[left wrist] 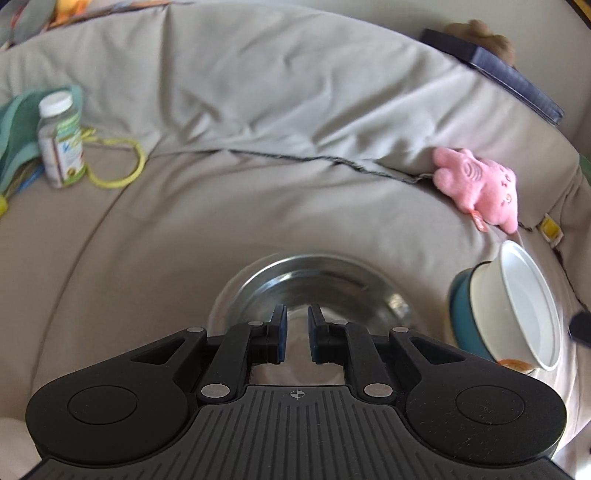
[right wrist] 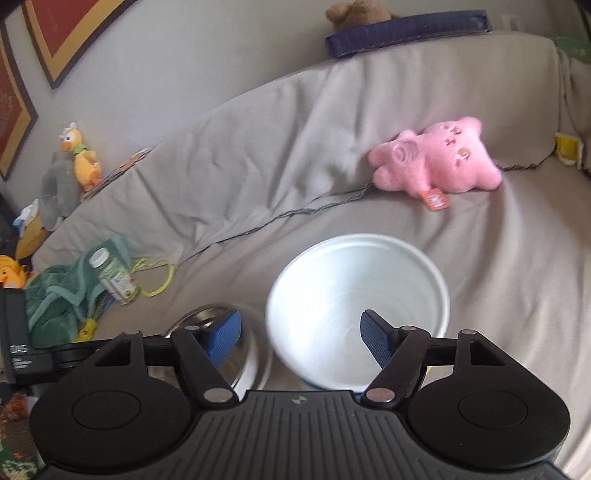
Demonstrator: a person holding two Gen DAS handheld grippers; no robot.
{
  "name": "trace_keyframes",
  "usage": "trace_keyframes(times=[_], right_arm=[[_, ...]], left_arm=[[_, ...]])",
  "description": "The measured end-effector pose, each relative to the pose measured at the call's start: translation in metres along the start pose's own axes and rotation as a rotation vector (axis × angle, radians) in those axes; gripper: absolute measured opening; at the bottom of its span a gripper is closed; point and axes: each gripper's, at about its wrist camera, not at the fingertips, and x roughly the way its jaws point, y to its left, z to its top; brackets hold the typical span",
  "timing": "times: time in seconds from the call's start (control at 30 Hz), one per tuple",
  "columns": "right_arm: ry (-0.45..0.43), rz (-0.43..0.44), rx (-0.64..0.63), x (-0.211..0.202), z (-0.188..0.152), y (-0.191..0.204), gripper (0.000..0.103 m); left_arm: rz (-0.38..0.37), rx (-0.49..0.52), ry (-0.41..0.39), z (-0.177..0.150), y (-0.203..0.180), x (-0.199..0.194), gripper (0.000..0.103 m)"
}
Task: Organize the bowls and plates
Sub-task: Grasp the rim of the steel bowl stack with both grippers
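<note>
A steel bowl (left wrist: 314, 284) lies on the grey sofa seat, right in front of my left gripper (left wrist: 296, 325). The left jaws stand a small gap apart over the bowl's near rim, with nothing seen between them. A white bowl (left wrist: 524, 302) sits inside a teal bowl (left wrist: 461, 314) to the right, tilted. In the right wrist view the white bowl (right wrist: 354, 302) sits between the wide-open fingers of my right gripper (right wrist: 301, 339), its rim near the right pad. The steel bowl (right wrist: 251, 354) is at the left, behind the left pad.
A pink plush toy (right wrist: 439, 162) lies at the sofa back. A plastic bottle (left wrist: 61, 144), a green cloth (right wrist: 62, 299) and a yellow cord (left wrist: 118, 162) lie at the left. A dark blue pad (right wrist: 406, 31) rests on the sofa top.
</note>
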Motion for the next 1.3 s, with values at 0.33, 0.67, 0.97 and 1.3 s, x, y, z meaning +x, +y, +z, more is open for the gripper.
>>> trace_keyframes(times=[0.33, 0.67, 0.97, 1.3], right_arm=[[0.191, 0.056, 0.123, 0.04, -0.052, 0.05, 0.076], [0.25, -0.035, 0.154, 0.1, -0.082, 0.076, 0.076], [0.286, -0.063, 0.144, 0.13, -0.092, 0.09, 0.076], [0.282, -0.04, 0.16, 0.15, -0.097, 0.094, 0.077]], left_arm=[[-0.07, -0.085, 0.055, -0.01, 0.059, 0.008, 0.015], [-0.204, -0.087, 0.099, 0.007, 0.085, 0.026, 0.017], [-0.195, 0.004, 0.159, 0.017, 0.085, 0.069, 0.043], [-0.248, 0.01, 0.259, 0.022, 0.083, 0.107, 0.045]])
